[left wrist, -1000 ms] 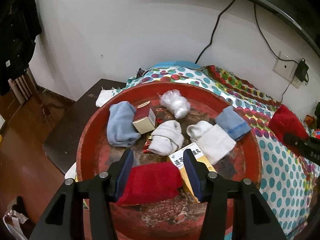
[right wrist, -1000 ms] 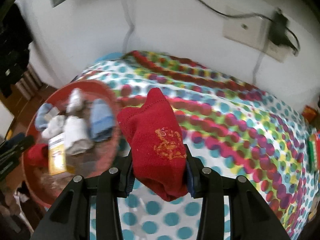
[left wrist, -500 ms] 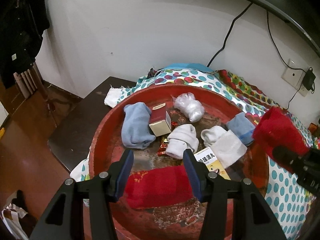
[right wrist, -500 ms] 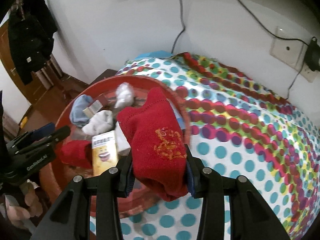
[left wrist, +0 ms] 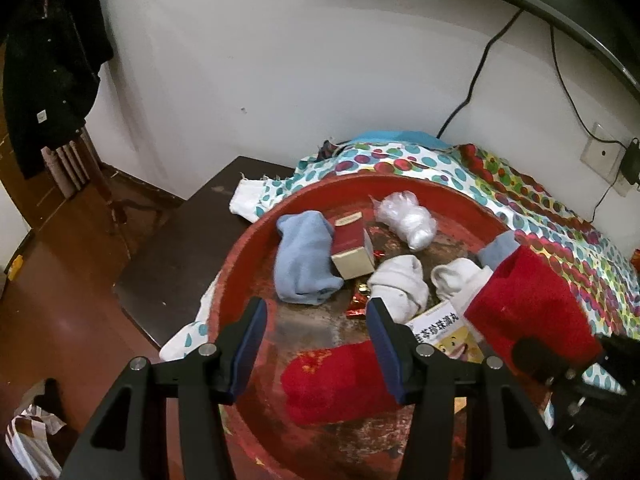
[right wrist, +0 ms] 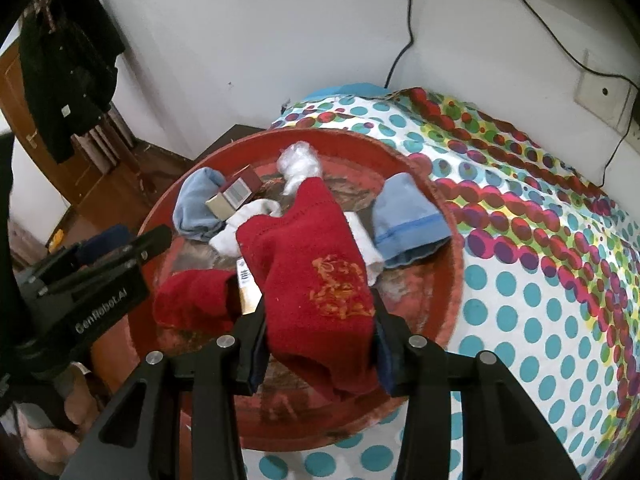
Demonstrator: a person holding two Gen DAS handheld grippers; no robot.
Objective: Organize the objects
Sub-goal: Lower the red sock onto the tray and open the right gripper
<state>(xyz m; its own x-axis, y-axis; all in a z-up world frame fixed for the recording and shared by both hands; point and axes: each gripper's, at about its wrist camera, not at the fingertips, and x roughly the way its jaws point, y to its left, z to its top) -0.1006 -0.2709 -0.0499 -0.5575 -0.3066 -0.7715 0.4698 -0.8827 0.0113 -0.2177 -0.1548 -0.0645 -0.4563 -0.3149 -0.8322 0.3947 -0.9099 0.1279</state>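
A round red tray (left wrist: 248, 264) (right wrist: 452, 280) sits on the polka-dot cloth. In it lie a red sock (left wrist: 336, 380) (right wrist: 192, 300), light blue socks (left wrist: 304, 264) (right wrist: 408, 220), white socks (left wrist: 400, 284), a small box (left wrist: 352, 252), a yellow packet (left wrist: 444, 332) and a plastic bag (left wrist: 408, 220). My right gripper (right wrist: 320, 344) is shut on a second red sock (right wrist: 316, 280) and holds it above the tray; this sock also shows in the left wrist view (left wrist: 528, 308). My left gripper (left wrist: 316, 344) is open and empty, above the tray's near edge beside the lying red sock.
The polka-dot cloth (right wrist: 540, 300) covers the surface to the right of the tray. A dark side table (left wrist: 180, 248) stands left of the tray. A wall with cables and a socket (left wrist: 604, 156) is behind. Dark clothes (left wrist: 48, 60) hang at far left.
My right gripper has carried its red sock left, from over the cloth to over the tray. My left gripper has drawn back and left, off the lying red sock.
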